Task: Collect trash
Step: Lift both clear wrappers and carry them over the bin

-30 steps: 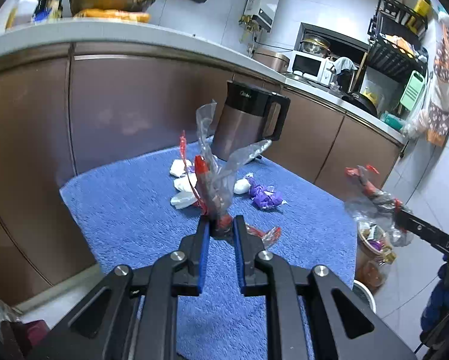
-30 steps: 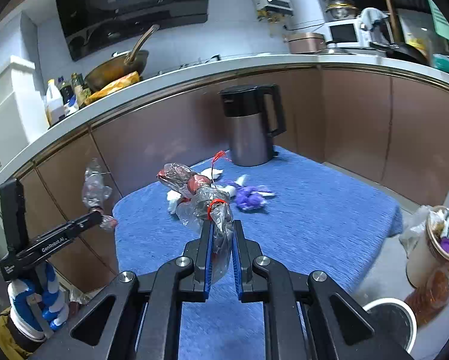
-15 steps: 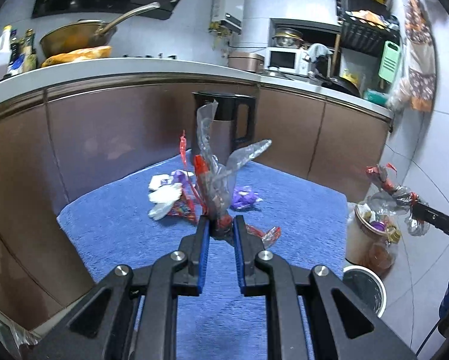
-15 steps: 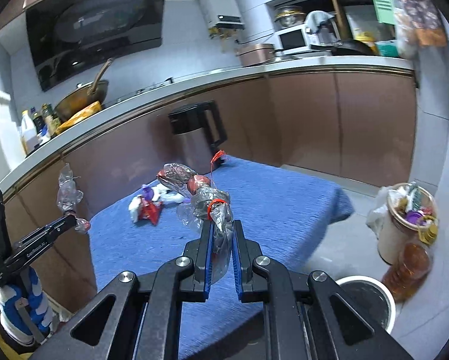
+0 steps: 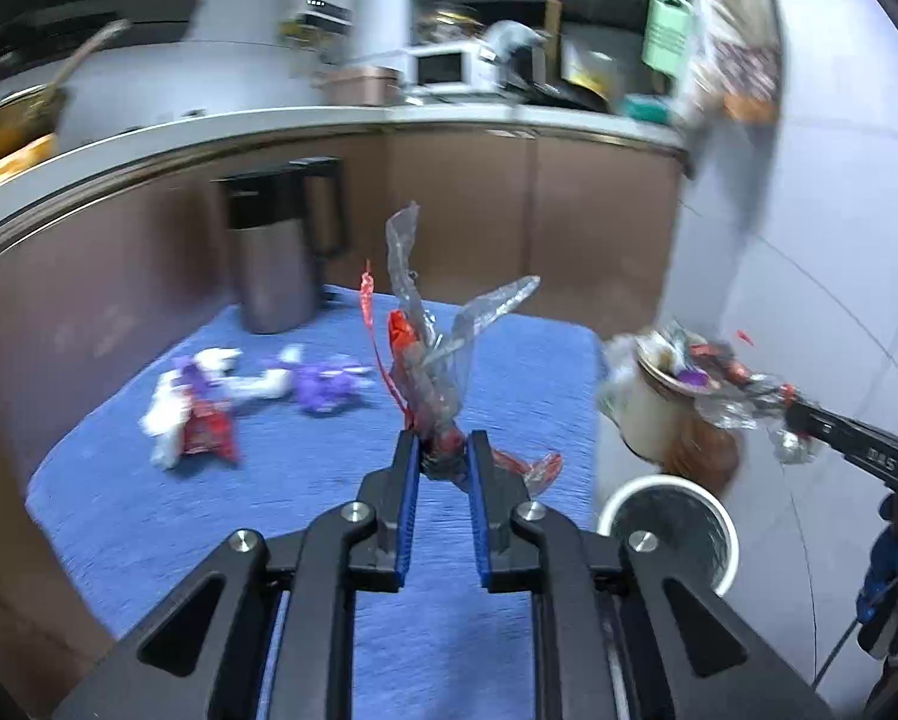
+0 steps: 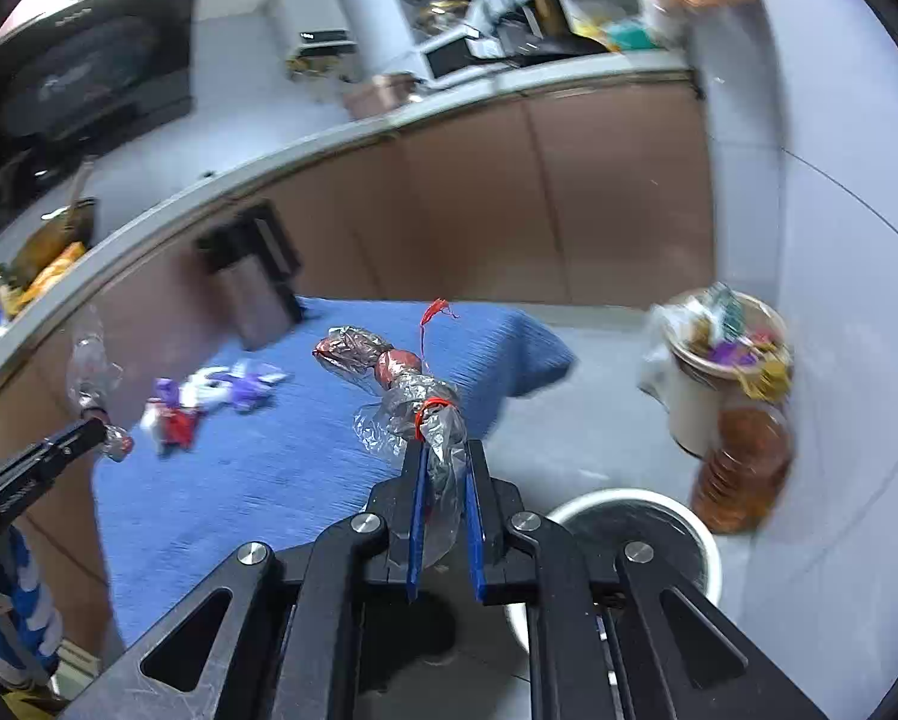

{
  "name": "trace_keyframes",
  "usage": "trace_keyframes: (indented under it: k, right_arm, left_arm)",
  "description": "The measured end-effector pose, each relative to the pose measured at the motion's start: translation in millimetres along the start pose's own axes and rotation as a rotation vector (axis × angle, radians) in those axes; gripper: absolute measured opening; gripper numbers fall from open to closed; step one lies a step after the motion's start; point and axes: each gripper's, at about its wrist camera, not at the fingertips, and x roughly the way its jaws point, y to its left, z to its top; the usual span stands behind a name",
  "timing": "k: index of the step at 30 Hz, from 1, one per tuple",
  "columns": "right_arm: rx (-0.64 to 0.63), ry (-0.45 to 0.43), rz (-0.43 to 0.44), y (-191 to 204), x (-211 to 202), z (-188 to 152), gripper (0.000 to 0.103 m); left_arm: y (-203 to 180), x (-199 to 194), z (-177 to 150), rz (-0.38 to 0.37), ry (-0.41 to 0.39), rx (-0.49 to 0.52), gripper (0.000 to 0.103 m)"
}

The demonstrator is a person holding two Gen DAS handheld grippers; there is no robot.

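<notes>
left gripper [image 5: 441,459] clamping one clear wrapper [image 5: 431,354], right gripper [image 6: 446,468] clamping another wrapper [image 6: 413,396]

Dark kettle [image 5: 278,252] on blue cloth [image 5: 305,480], microwave [image 5: 446,67], wok [image 6: 59,231] on counter [image 5: 269,120]

The left gripper [image 5: 443,456] is held level and pointed forward, and its two blue-padded fingers [image 5: 405,480] are closed on a crumpled wrapper [image 5: 428,360], which is pinched at the fingertips and stands up above them. The right gripper [image 6: 446,468] is also closed, and a second wrapper [image 6: 410,393] is clamped between its pads [image 6: 416,510]; this one extends forward and to the left beyond the tips. Each gripper is seen at the edge of the other's view, with a gloved hand [image 6: 14,600] below.
</notes>
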Motion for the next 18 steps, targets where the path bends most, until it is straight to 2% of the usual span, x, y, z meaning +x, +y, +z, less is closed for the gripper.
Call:
trace_keyframes:
  k: [3, 10, 15, 18]
  right_arm:
    - [0.036, 0.037, -0.05, -24.8, 11.8, -5.9, 0.011]
    - [0.142, 0.148, -0.148, -85.4, 45.7, -35.7, 0.011]
    - [0.198, 0.212, -0.189, -115.3, 66.9, -53.4, 0.012]
    - [0.223, 0.245, -0.214, -130.2, 78.5, -60.6, 0.014]
  left_arm:
    - [-37.3, 25.8, 4.4, -0.078, 0.04, 0.077, 0.014]
    - [-125.1, 101.0, -5.4, -0.249, 0.199, 0.21, 0.015]
    - [-172.6, 147.1, -12.7, -0.321, 0.29, 0.271, 0.017]
    - [-194.3, 172.1, -16.3, -0.363, 0.336, 0.272, 0.017]
